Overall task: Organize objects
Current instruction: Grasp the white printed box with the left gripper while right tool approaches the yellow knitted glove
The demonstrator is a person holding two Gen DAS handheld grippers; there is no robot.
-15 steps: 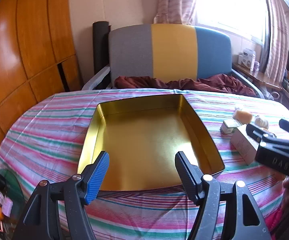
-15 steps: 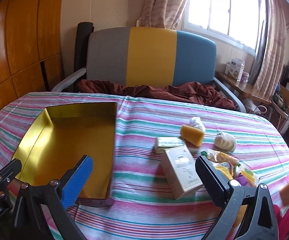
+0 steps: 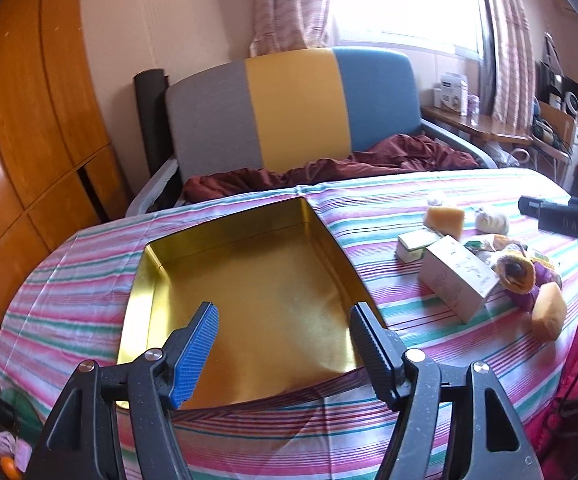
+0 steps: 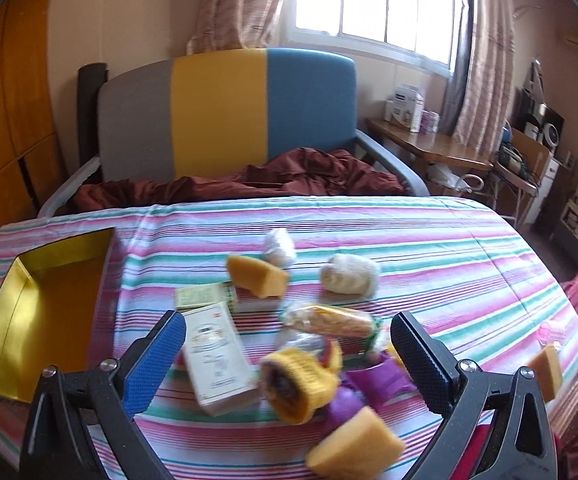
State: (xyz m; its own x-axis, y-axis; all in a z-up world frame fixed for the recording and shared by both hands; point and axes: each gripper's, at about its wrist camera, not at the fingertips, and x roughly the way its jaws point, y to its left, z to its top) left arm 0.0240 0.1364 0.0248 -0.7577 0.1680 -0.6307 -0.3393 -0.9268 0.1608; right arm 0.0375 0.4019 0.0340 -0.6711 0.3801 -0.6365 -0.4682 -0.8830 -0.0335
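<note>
Both tongs stood apart and empty over the striped table, with a gold tin on one side and a heap of small objects on the other.

The left tongs hung over the near end of the empty gold tin, their jaws spread fairly wide with nothing between them. The right tongs gaped at their widest above the heap, gripping nothing; that view was blurred. Below them lay a white carton, a yellow knitted piece beside something purple, and a clear packet of yellow food. Three orange sponge wedges lay scattered, one nearest the camera. Two white bundles lay farther back on the striped cloth, well apart from the tin.
</note>
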